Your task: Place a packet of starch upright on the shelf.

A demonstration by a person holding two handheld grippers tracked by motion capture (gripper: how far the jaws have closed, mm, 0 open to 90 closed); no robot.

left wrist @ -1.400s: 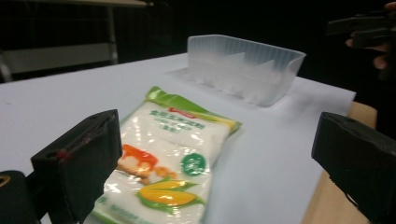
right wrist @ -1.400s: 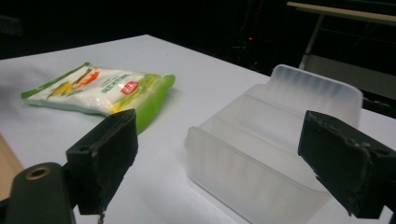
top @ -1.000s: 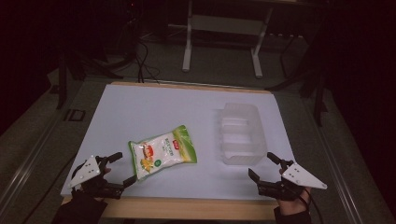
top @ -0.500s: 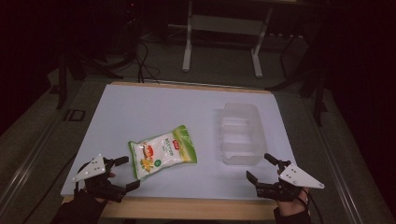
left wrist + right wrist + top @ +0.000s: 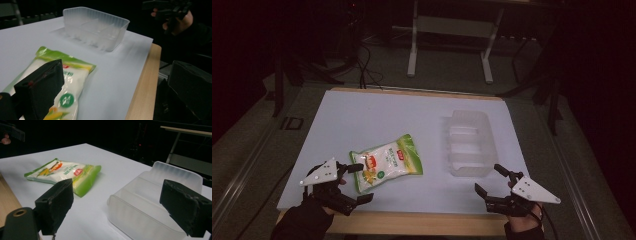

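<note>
A green and white snack bag (image 5: 387, 162) lies flat on the white table (image 5: 377, 115), left of centre. My left gripper (image 5: 363, 183) is open at the bag's near left corner. In the left gripper view one jaw overlaps the bag (image 5: 72, 75); I cannot tell whether it touches. A clear ribbed plastic tray (image 5: 469, 145) with dividers stands empty to the right. My right gripper (image 5: 488, 179) is open just in front of the tray's near end, holding nothing. The right gripper view shows the tray (image 5: 150, 202) close ahead and the bag (image 5: 65, 173) further left.
The table's wooden front edge (image 5: 412, 222) runs just behind both grippers. In the left gripper view, the other hand (image 5: 175, 15) shows beyond the tray (image 5: 95, 27). A metal stand (image 5: 449, 30) and cables sit on the dark floor beyond the table.
My left gripper has moved right, up to the bag's near left corner. The right gripper has shifted slightly left and toward the front edge. Bag and tray have not moved.
</note>
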